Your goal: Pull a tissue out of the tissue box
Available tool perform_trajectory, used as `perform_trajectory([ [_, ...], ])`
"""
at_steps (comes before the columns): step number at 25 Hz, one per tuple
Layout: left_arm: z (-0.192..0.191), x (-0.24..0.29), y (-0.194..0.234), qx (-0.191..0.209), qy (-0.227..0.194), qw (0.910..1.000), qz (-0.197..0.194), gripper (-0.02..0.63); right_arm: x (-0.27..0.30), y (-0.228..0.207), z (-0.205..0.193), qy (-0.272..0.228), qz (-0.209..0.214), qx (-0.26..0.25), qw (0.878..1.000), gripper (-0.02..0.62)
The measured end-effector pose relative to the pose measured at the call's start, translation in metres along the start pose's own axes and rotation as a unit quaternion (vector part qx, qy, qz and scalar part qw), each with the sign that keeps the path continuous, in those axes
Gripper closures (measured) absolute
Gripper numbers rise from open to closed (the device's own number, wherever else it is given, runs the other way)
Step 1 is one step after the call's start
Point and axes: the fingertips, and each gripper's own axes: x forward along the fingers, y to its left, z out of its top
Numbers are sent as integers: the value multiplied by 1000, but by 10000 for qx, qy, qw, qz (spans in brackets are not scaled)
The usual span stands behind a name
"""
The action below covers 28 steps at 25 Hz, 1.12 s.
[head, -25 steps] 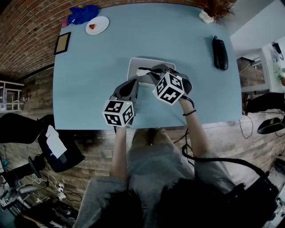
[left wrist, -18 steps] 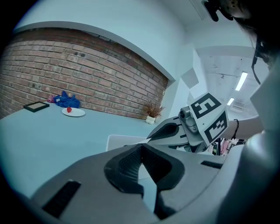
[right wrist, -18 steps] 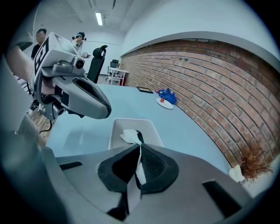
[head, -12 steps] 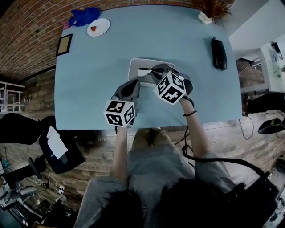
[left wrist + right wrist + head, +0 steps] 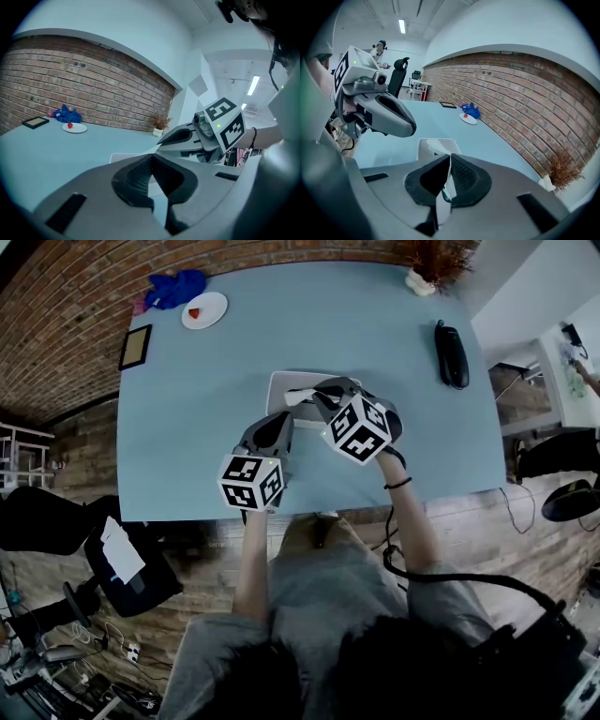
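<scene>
Rising a little vs earlier head view: R gripper (image 5: 317,396), drawing tissue (image 5: 298,397) up from tissue box (image 5: 277,382) on table (image 5: 187,446). Hovering just beside box, near side: L gripper (image 5: 278,424).

Left gripper view: showing L jaws together, gripping nothing.

Right gripper view: showing R jaws clamping tissue, sheet trailing down to box.

Prob. best: keeping pull straight up & steady, bracing box w/ L if it's lifting.

Sitting well apart: plate (image 5: 204,310), blue cloth (image 5: 176,287), frame (image 5: 134,346), black gadget (image 5: 451,352). Nothing blocking.
</scene>
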Motion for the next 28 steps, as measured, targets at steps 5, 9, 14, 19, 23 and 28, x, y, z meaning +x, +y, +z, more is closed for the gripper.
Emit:
perform_trajectory([
  [5,9,-3,-7,128,-53,9999,-73,603,-14,-4,13,-270,-131,204,9993,594],
  [9,19,-2,-12,232,-113,9996,-144,603,-24,-8,22,-471,-225,393,9979,594],
  [14,30,-6,-18,382,-218,9988,-232,603,-34,-5,22,-617,-356,600,9957,594],
  [19,39,-11,-25,534,-293,9976,-327,603,-45,-4,25,-756,-529,765,9928,594],
  [23,43,-14,-31,623,-339,9967,-406,603,-61,-9,35,-1126,-669,1051,9858,594],
  [28,52,-21,-38,730,-511,9950,-442,603,-87,-15,53,-1784,-755,1501,9695,594],
])
